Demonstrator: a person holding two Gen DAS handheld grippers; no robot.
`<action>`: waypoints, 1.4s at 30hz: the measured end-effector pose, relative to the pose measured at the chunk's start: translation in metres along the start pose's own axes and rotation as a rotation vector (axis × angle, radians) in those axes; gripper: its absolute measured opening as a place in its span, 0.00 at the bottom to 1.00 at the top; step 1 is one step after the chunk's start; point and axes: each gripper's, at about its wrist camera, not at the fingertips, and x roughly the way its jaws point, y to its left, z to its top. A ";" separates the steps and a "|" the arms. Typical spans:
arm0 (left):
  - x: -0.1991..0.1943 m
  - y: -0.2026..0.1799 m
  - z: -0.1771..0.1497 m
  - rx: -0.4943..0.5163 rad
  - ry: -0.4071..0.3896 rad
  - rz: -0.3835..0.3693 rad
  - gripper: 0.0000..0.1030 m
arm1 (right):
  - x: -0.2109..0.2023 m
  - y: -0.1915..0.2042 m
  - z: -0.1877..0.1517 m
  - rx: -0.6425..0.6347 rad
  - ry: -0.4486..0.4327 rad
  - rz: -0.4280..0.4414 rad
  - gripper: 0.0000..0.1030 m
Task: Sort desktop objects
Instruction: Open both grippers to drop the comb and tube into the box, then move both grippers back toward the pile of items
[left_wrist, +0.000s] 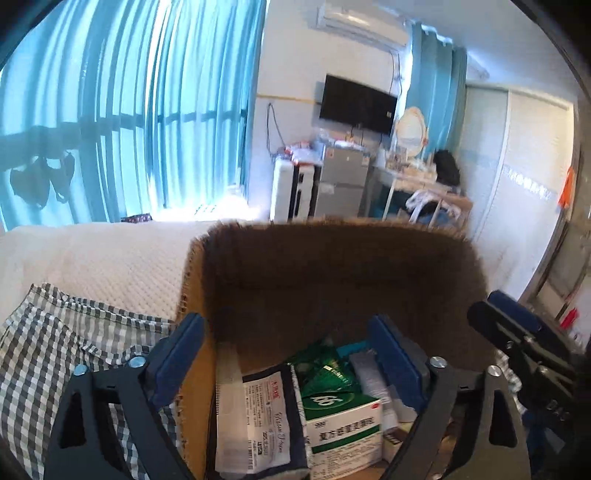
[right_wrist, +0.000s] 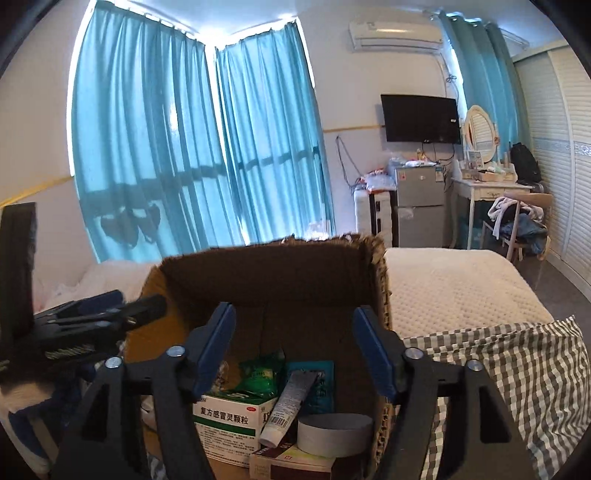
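Two grippers hang over the cardboard box (right_wrist: 266, 280), my landmark — the left gripper (left_wrist: 291, 354) spread wide, the right gripper (right_wrist: 293, 345) spread less, neither pinching anything. Inside the box lie the sorted things: a green-and-white medicine box (right_wrist: 227, 421), a tube (right_wrist: 286, 410) leaning on it, a grey tape roll (right_wrist: 334, 432) beside the tube, and a dark pouch (left_wrist: 262, 424). I judge both sets of jaws empty because their loads are already dropped — outside the box, only the checked cloth (right_wrist: 517, 373).
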 end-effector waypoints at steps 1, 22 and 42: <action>-0.005 0.000 0.002 -0.006 -0.014 0.000 0.97 | -0.004 0.001 0.002 0.004 -0.009 0.000 0.71; -0.149 -0.007 0.002 -0.011 -0.270 0.055 1.00 | -0.124 0.019 0.009 0.022 -0.151 -0.054 1.00; -0.143 0.013 -0.082 -0.054 -0.025 0.118 1.00 | -0.127 0.022 -0.071 -0.003 0.028 -0.048 1.00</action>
